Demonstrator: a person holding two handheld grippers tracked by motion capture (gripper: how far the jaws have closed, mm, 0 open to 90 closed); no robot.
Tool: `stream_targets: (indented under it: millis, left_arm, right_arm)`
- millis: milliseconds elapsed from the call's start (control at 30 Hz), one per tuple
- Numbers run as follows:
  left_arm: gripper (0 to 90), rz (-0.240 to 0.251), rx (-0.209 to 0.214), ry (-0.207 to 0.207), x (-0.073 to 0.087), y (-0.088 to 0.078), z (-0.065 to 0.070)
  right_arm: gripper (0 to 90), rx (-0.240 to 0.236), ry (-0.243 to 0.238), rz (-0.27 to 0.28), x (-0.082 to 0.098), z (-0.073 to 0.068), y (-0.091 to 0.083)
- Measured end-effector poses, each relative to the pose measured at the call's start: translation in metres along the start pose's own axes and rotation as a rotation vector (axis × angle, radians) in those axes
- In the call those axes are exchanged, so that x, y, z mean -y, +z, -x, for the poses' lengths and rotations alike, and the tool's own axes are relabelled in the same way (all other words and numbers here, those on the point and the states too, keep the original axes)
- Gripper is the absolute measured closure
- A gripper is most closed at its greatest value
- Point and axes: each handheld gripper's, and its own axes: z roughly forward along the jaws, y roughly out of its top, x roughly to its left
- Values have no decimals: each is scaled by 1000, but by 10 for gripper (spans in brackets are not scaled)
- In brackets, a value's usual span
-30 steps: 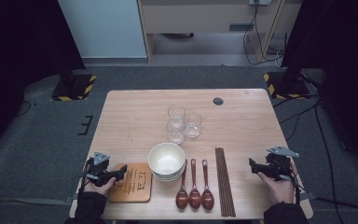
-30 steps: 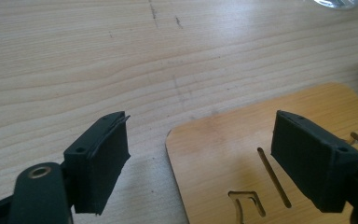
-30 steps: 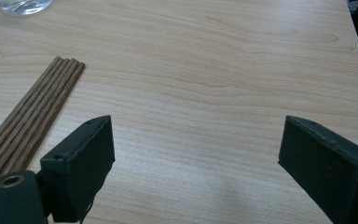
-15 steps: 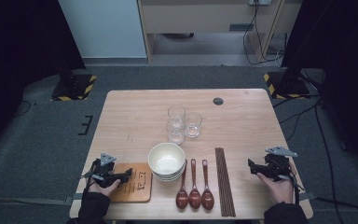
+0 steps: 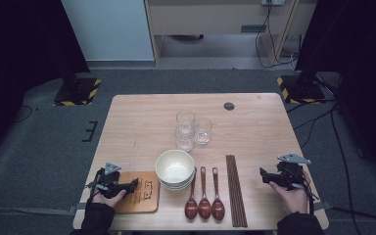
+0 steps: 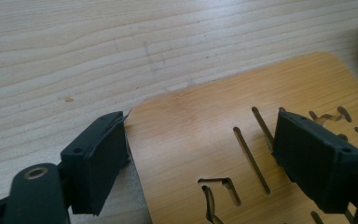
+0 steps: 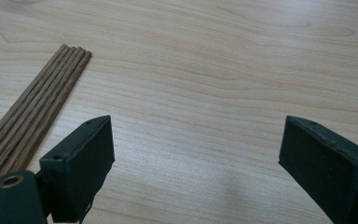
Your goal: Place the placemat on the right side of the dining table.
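Lying flat at the table's (image 5: 142, 122) near left, the thin, stiff, light board (image 6: 242, 154) is straddled by the left gripper's (image 6: 200, 154) released jaws and is best pinched at its edge, while the right gripper (image 7: 193, 163) is held open.

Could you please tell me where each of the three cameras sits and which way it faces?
High view: above the person's table edge, facing forward and down; shows both hands, left gripper and right gripper.
Left gripper view: rides the left gripper, looking past open jaws at the wooden board.
Right gripper view: rides the right gripper, looking past open jaws at bare table beside the chopsticks.
Shared: the board and chopsticks show from above too.
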Motion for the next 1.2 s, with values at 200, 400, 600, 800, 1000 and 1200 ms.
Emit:
stream_targets:
  millis: [200, 400, 600, 800, 1000, 1200]
  left_arm:
    - [167, -6, -7, -4, 2, -4, -6]
    - [174, -6, -6, -6, 4, -6, -11]
    - [182, 0, -8, -14, 5, -7, -12]
    - [173, 50, -12, -45, 5, -16, -15]
    - [207, 74, -35, -82, 10, -25, -23]
    - [245, 68, -63, -100, 20, -33, -30]
  right_arm:
    - [104, -1, 0, -1, 0, 0, 0]
    - [104, -2, -7, -1, -1, -1, -1]
    - [104, -10, -8, 8, -2, -4, -3]
    - [104, -37, -16, 34, -7, -14, -9]
    - [103, -74, -29, 77, -13, -31, -18]
    - [102, -114, -50, 112, -21, -52, -29]
